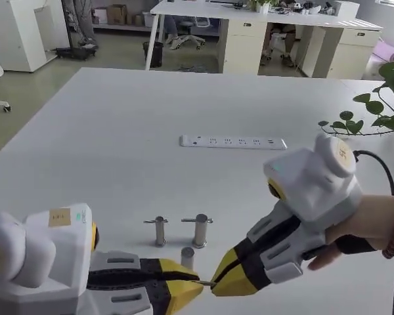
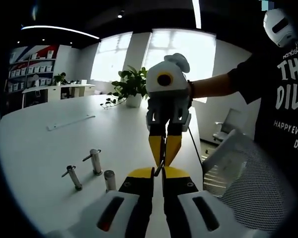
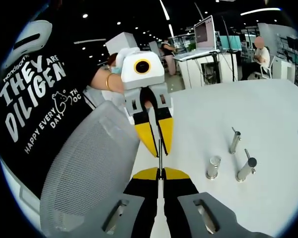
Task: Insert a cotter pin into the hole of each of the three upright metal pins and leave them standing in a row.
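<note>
At the bottom centre, the left gripper [image 1: 194,286] and the right gripper [image 1: 218,283] meet, both pinching one thin cotter pin [image 1: 205,283] near a bare metal pin [image 1: 188,256].

Head view: high, looking forward-down over worktop [image 1: 118,118]. Gripper views: low, close, facing each other. All share metal pins [image 1: 199,231].

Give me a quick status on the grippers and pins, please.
Both shut on one cotter pin, left gripper and right gripper tip to tip. Back left metal pin and back right metal pin fitted; front metal pin bare. Power strip well behind.
</note>
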Available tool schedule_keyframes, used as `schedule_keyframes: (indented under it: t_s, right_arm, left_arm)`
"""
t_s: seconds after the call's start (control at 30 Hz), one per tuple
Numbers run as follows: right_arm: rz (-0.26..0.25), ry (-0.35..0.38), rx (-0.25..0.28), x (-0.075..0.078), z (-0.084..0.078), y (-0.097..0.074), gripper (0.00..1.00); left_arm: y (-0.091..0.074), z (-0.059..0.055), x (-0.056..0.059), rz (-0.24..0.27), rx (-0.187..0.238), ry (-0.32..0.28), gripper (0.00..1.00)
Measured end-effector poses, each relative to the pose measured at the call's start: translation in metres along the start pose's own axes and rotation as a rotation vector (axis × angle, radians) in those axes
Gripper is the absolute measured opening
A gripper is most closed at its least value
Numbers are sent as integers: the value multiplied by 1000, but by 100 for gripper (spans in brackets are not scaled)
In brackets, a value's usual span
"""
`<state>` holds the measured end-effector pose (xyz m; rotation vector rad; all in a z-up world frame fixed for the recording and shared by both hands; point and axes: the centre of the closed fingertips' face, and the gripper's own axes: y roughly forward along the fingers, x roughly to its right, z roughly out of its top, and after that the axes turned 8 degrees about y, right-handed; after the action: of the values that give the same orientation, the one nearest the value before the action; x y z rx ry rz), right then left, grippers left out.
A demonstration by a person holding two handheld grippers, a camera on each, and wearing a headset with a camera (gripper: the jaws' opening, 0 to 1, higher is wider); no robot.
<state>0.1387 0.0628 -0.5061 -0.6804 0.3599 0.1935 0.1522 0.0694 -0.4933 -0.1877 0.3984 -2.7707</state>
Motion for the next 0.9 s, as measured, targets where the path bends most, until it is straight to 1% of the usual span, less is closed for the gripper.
schedule_keyframes:
  t_s: [0.07, 0.1, 0.17, 0.33, 0.47, 0.5, 0.6, 0.7, 0.73, 0.8, 0.9]
  right_arm:
    - [-18, -4, -2, 3, 1, 1, 0]
    - [-23, -9, -9, 5, 0, 1, 0]
    - [-36, -20, -23, 7, -1, 2, 0]
    - [-59, -29, -34, 13, -1, 1, 0]
    - [-80, -31, -47, 19, -3, -1, 0]
    - [-95, -32, -52, 22, -3, -2, 0]
    - [-117, -34, -64, 28, -5, -4, 0]
    - [-129, -35, -79, 32, -8, -5, 0]
    - [-136, -33, -86, 34, -10, -6, 0]
    - [-149, -36, -97, 38, -12, -6, 0]
    - [-168, -26, -100, 44, -14, -7, 0]
  left_arm:
    - [0, -1, -4, 25, -8, 9, 5]
    - [-1, -2, -4, 25, -12, 7, 5]
    - [-2, -5, -8, 44, -23, 9, 5]
    - [-4, -7, -13, 69, -25, -4, 9]
    - [-5, -11, -18, 93, -41, -2, 9]
    - [-5, -12, -19, 101, -46, 4, 9]
    - [-5, -16, -24, 124, -60, 6, 10]
    - [-6, -21, -31, 156, -78, 16, 11]
    - [-6, -22, -34, 175, -83, 20, 12]
    - [-7, -23, -39, 200, -93, 39, 12]
    - [-6, -27, -44, 227, -106, 51, 14]
